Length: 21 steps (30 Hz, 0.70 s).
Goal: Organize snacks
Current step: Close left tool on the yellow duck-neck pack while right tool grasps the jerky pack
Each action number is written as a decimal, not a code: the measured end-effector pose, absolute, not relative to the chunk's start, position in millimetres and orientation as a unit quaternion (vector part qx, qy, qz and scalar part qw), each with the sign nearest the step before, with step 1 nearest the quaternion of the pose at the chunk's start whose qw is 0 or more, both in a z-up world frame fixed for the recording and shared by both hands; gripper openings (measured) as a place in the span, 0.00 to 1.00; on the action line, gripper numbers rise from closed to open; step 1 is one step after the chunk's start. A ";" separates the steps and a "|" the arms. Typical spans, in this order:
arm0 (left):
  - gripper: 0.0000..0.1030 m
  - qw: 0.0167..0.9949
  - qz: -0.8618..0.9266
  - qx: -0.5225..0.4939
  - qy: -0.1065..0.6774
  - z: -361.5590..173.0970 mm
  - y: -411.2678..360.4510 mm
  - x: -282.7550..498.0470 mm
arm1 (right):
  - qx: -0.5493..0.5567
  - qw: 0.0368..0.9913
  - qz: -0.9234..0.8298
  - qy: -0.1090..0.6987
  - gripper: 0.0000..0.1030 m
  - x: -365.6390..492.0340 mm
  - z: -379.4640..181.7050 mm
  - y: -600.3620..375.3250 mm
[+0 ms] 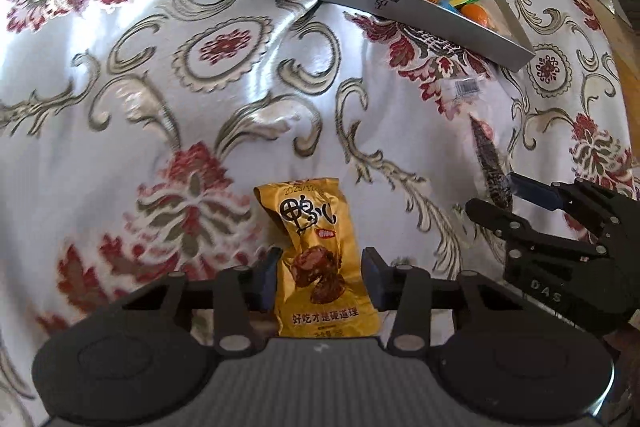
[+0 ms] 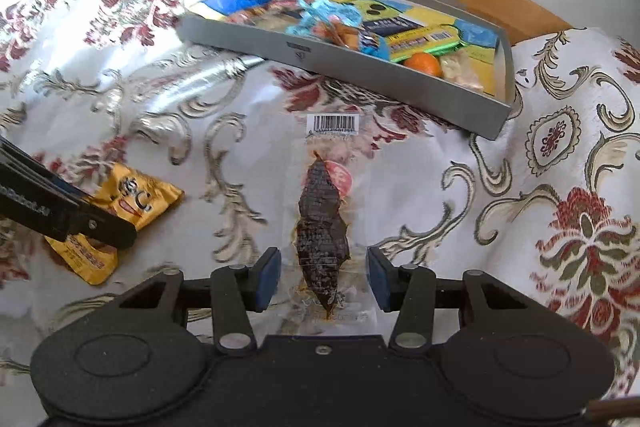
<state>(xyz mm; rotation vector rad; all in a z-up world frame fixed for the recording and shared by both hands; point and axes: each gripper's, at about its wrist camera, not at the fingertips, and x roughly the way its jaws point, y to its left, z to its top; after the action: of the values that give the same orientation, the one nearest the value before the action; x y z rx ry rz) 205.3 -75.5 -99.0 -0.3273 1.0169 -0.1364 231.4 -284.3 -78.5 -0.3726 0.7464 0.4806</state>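
Left gripper: fingers apart, straddling the gold foil snack packet lying on the floral cloth, long axis along the fingers. Right gripper: fingers apart around the clear pouch of dark dried meat, same alignment. Contact unclear, probably not touching either. Grey shallow tray of snacks lies ahead.

two low wrist views facing forward, sharing tray
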 end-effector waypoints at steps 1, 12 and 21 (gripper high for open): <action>0.45 0.858 -0.064 -0.156 0.484 -97.9 -76.8 204.2 | -0.177 0.886 0.232 0.359 0.47 228.7 -77.9 -282.8; 0.59 0.869 -0.063 -0.123 0.475 -100.1 -80.2 194.8 | -0.212 0.886 0.210 0.355 0.58 234.1 -100.7 -266.8; 0.75 0.877 -0.067 -0.073 0.470 -102.6 -97.6 198.2 | -0.214 0.888 0.211 0.349 0.78 237.3 -102.3 -264.1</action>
<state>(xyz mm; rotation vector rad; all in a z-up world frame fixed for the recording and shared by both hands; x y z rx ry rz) 198.2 -97.6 -102.6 -0.1532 0.9807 -0.1404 237.3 -264.1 -102.3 -0.4453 0.7247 0.4395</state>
